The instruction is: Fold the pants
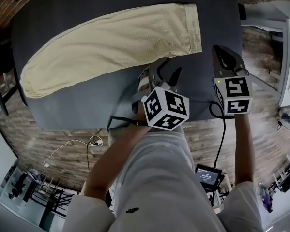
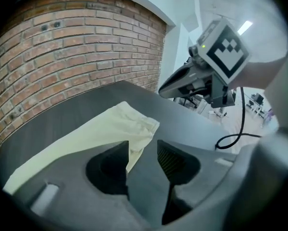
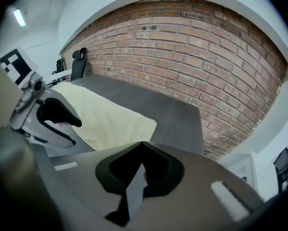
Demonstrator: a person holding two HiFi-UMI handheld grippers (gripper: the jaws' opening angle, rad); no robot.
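Two grippers are in my hands, both near the front edge of the dark grey table (image 1: 82, 108). My left gripper (image 2: 143, 150) has its jaws wide apart and nothing is between them. It hangs just beside the near edge of the pants (image 1: 115, 40), close to the waistband (image 1: 193, 25); I cannot tell if it touches the cloth. My right gripper (image 3: 142, 146) has its jaws pressed together and is empty. It is at the right front corner of the table, a little apart from the waistband. The pale yellow pants lie flat on the table, seemingly one leg over the other, with the waistband to my right and the leg ends to my left. Behind the table stands a brick wall (image 3: 196, 42).
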